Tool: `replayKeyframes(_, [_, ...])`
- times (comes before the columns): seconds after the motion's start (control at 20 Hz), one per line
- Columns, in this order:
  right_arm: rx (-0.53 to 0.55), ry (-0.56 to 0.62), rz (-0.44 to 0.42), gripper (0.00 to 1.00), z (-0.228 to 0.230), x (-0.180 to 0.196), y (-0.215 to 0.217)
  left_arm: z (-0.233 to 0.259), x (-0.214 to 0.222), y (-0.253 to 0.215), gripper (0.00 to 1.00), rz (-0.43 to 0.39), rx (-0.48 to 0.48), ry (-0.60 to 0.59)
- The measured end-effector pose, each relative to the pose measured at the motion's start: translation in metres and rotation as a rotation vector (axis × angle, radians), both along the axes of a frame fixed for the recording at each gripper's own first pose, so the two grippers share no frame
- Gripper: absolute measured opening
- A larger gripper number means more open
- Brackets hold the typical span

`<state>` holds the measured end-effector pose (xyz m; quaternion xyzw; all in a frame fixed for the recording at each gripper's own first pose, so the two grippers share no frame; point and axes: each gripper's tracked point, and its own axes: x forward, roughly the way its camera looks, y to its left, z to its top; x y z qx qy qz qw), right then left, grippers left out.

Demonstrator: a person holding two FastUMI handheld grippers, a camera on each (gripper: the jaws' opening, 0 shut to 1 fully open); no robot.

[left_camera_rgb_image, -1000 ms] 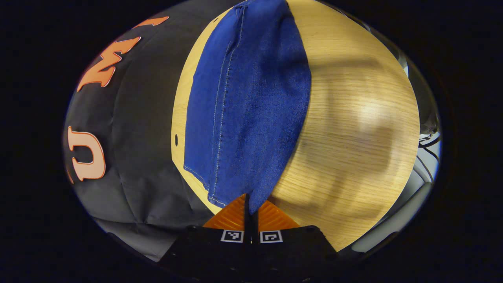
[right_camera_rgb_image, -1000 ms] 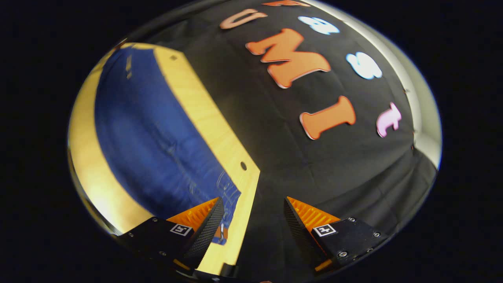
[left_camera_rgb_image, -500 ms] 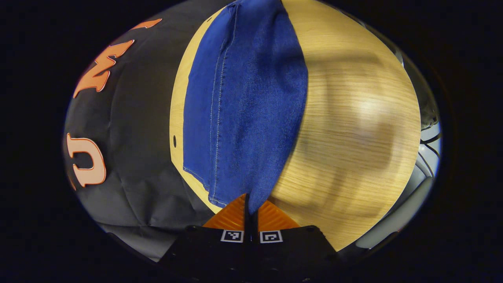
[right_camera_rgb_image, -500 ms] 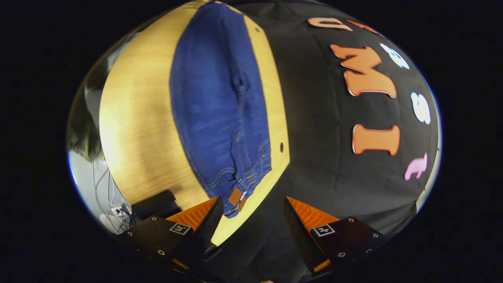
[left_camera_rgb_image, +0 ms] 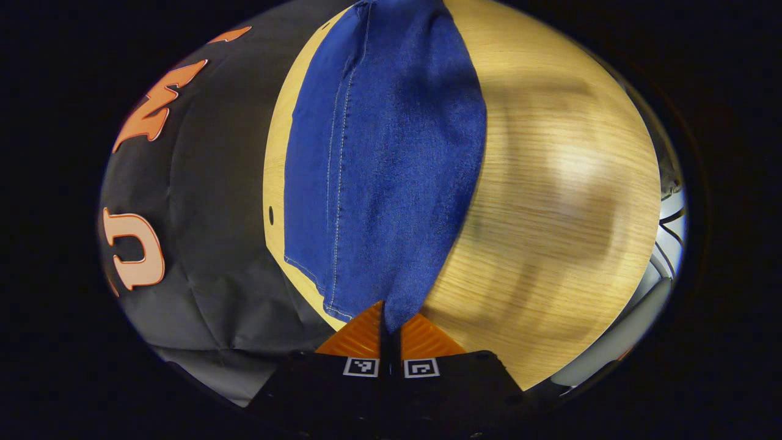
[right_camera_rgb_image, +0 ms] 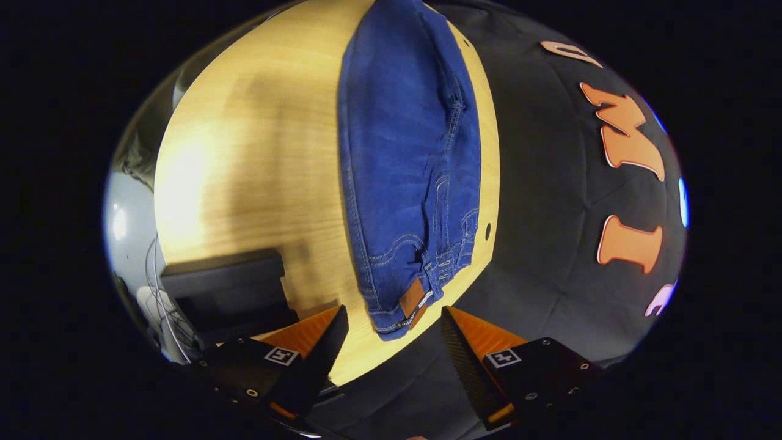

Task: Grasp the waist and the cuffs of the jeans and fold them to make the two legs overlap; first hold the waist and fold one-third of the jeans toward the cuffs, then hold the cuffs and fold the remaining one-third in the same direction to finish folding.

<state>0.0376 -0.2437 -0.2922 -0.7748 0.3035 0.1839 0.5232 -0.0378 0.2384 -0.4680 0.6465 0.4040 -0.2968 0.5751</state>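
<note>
Blue jeans (left_camera_rgb_image: 385, 165) lie lengthwise along the far side of a wooden table (left_camera_rgb_image: 550, 201), the two legs stacked one on the other. In the left gripper view my left gripper (left_camera_rgb_image: 391, 321) is shut on the cuff end, the denim pinched between its two fingers. In the right gripper view the waist end of the jeans (right_camera_rgb_image: 409, 183), with a brown leather patch (right_camera_rgb_image: 412, 298), lies flat just ahead of my right gripper (right_camera_rgb_image: 394, 327). That gripper is open and hovers above the table's corner, a short way from the waistband, with nothing between its fingers.
A black box (right_camera_rgb_image: 226, 287) sits on the table (right_camera_rgb_image: 256, 159) to the left of the waist in the right gripper view. The booth's black cloth wall (right_camera_rgb_image: 550, 214) runs close along the jeans' far edge. Cables (right_camera_rgb_image: 153, 293) hang beyond the table's end.
The right gripper has swung round from facing the wall until the waistband sits centred ahead of its open fingers. The left gripper has stayed shut on the cuffs, hardly moving.
</note>
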Motion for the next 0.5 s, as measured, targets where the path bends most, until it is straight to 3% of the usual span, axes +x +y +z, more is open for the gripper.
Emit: replayKeyframes(0.5, [0.035, 0.004, 0.075, 0.92, -0.011, 0.033, 0.012, 0.003, 0.000, 0.000, 0.01, 0.029, 0.025, -0.014])
